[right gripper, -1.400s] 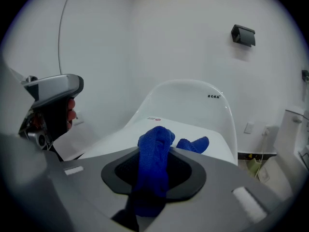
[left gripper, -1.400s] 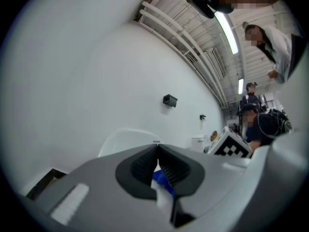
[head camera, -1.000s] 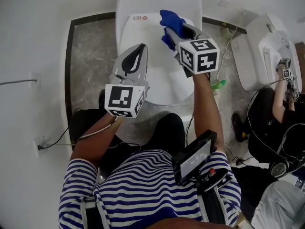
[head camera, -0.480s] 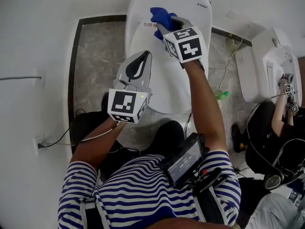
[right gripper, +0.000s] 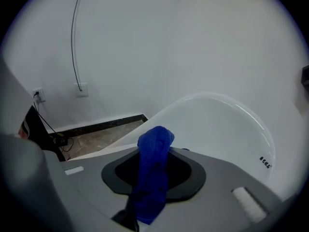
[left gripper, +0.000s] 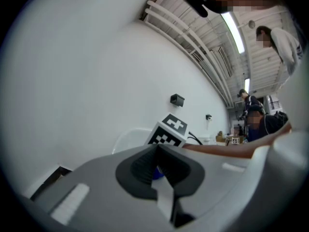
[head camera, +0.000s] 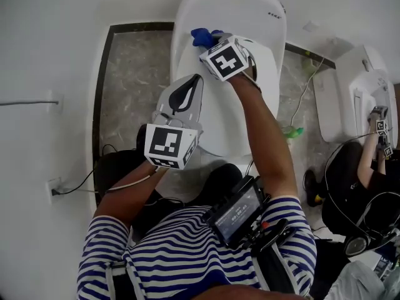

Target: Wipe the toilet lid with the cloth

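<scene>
The white toilet lid (head camera: 220, 120) is closed and fills the upper middle of the head view. My right gripper (head camera: 209, 42) is shut on a blue cloth (head camera: 200, 37) at the lid's far left part, close to the tank end. In the right gripper view the blue cloth (right gripper: 153, 163) sticks up from between the jaws, with the toilet lid (right gripper: 217, 124) just beyond. My left gripper (head camera: 191, 81) hovers over the lid's left edge, shut, with nothing in it. The left gripper view shows its jaws together and the right gripper's marker cube (left gripper: 168, 129) ahead.
A marble floor panel with a dark border (head camera: 134, 86) lies left of the toilet. A second toilet (head camera: 350, 92) and a seated person (head camera: 362, 167) are at the right. A green object (head camera: 291, 132) and cables lie on the floor between them. A wall outlet (head camera: 53, 189) sits at the left.
My right gripper has carried the blue cloth leftward and lower over the lid's far end, and has rolled. The left gripper has hardly shifted.
</scene>
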Demonstrator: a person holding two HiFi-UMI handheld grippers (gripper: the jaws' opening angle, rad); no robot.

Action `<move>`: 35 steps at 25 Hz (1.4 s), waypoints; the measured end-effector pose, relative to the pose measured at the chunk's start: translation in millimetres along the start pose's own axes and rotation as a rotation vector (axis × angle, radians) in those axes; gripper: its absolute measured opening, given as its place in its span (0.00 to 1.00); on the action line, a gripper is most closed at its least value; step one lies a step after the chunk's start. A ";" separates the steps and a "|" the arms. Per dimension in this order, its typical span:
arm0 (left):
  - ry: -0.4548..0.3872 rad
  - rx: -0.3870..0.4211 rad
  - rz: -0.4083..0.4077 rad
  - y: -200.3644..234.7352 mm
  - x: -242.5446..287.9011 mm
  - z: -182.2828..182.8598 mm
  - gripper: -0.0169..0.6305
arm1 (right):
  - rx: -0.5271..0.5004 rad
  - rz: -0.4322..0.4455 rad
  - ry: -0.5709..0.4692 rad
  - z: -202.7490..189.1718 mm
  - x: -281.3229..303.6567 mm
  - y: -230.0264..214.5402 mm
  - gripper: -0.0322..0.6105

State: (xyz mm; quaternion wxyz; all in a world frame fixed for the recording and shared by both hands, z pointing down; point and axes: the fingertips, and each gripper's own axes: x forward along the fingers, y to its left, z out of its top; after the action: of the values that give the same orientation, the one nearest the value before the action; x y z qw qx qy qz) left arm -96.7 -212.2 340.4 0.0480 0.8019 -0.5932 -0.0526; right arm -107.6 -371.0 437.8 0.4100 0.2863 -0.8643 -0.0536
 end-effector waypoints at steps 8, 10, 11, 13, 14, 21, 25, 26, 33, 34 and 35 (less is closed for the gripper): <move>0.011 -0.004 -0.004 -2.4 5.8 -1.2 0.03 | -0.001 0.037 0.073 -14.2 18.2 3.8 0.23; 0.016 -0.003 -0.002 -1.6 7.8 -2.4 0.03 | 0.021 0.050 0.076 -15.9 18.8 2.8 0.23; 0.019 -0.003 -0.001 -1.4 8.6 -3.2 0.03 | 0.029 0.051 0.075 -17.1 18.3 1.3 0.23; 0.021 -0.005 0.001 -2.5 10.2 -4.5 0.03 | 0.042 0.045 0.079 -21.7 16.0 -4.0 0.23; 0.021 -0.006 0.000 -3.7 10.8 -4.5 0.03 | 0.050 0.041 0.083 -25.1 14.5 -7.3 0.23; 0.021 0.005 -0.023 -13.0 11.7 -5.5 0.03 | 0.144 -0.037 0.116 -68.3 -9.5 -52.0 0.23; 0.020 0.008 -0.026 -14.7 10.2 -5.7 0.03 | 0.245 -0.082 0.132 -104.7 -26.7 -84.8 0.23; 0.020 0.008 -0.026 -15.3 10.0 -5.7 0.03 | 0.270 -0.092 0.136 -114.0 -31.1 -92.1 0.23; 0.017 0.010 -0.039 -24.2 13.2 -4.9 0.03 | 0.378 -0.152 0.161 -164.0 -57.2 -128.1 0.23; 0.017 0.010 -0.041 -26.0 14.4 -4.8 0.03 | 0.388 -0.159 0.166 -169.6 -59.9 -131.2 0.23; 0.017 0.010 -0.044 -27.9 15.5 -4.7 0.03 | 0.397 -0.165 0.171 -175.1 -62.5 -133.9 0.23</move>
State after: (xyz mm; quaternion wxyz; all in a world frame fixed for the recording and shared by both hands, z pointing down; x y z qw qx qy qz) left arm -65.1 -218.8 340.7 0.0479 0.8154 -0.5752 -0.0436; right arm 113.6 -423.6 466.8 0.4119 0.4344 -0.7936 0.1085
